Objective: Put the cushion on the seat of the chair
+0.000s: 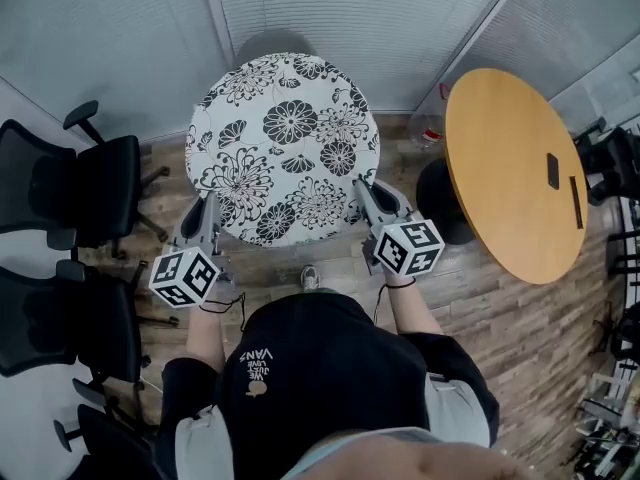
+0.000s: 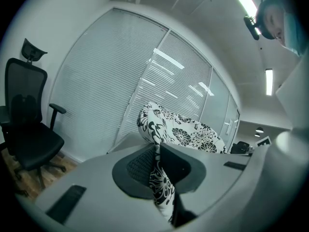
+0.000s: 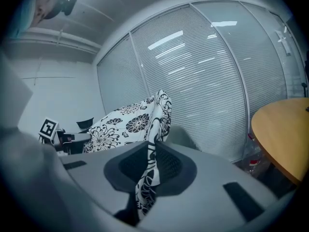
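Left gripper: the jaws are closed to a narrow gap on the near-left edge of the cushion. In the left gripper view a fold of the printed fabric is pinched between the two dark pads, and the rest of the cushion rises beyond the jaws.

Right gripper: the jaws are closed to a narrow gap on the near-right edge of the same cushion. In the right gripper view a strip of fabric runs down between the pads and the cushion edge stands up just past them.

Cushion: round, white with a black floral print. It is held between the two grippers in front of the person, with its printed face towards the head camera. One gripper is clamped on each side of its near rim.

Chair: only a grey rounded part shows past the far edge of the cushion; the cushion covers the rest. No view shows whether the cushion touches the seat.

Surroundings:
- A round wooden table stands to the right of the cushion, apart from it.
- Black office chairs stand along the left side.
- The floor is wood plank.
- Closed blinds cover the glass walls behind the chair.
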`<state>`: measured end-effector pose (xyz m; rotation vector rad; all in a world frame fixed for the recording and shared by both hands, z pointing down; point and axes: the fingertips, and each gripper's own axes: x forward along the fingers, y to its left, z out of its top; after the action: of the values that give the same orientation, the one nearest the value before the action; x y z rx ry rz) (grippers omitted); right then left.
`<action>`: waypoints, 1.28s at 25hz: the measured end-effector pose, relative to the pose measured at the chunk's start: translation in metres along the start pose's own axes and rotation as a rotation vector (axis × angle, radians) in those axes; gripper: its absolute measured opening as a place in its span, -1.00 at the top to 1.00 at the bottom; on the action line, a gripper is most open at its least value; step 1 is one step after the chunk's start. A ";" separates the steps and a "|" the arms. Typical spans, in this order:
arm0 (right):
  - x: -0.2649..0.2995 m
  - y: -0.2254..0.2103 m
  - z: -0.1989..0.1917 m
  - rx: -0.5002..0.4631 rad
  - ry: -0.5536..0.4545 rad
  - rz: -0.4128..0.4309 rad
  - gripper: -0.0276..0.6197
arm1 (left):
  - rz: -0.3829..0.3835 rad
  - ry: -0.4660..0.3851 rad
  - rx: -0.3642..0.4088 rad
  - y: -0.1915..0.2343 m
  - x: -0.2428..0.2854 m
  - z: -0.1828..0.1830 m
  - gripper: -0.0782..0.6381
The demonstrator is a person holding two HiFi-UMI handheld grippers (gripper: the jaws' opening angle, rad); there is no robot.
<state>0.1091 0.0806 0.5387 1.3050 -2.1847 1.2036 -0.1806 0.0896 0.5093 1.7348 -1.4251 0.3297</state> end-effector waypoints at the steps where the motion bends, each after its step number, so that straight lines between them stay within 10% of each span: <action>1: 0.001 0.000 0.000 0.000 -0.001 0.003 0.80 | 0.003 -0.002 0.001 0.000 0.000 0.000 0.67; 16: 0.006 -0.012 -0.006 0.066 -0.017 0.122 0.80 | 0.101 0.002 0.091 -0.024 -0.009 0.011 0.67; 32: -0.002 -0.001 -0.001 0.020 -0.032 0.078 0.80 | 0.044 -0.023 0.066 -0.020 -0.011 0.008 0.67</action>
<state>0.1106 0.0817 0.5385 1.2662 -2.2716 1.2447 -0.1684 0.0909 0.4879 1.7668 -1.4858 0.3861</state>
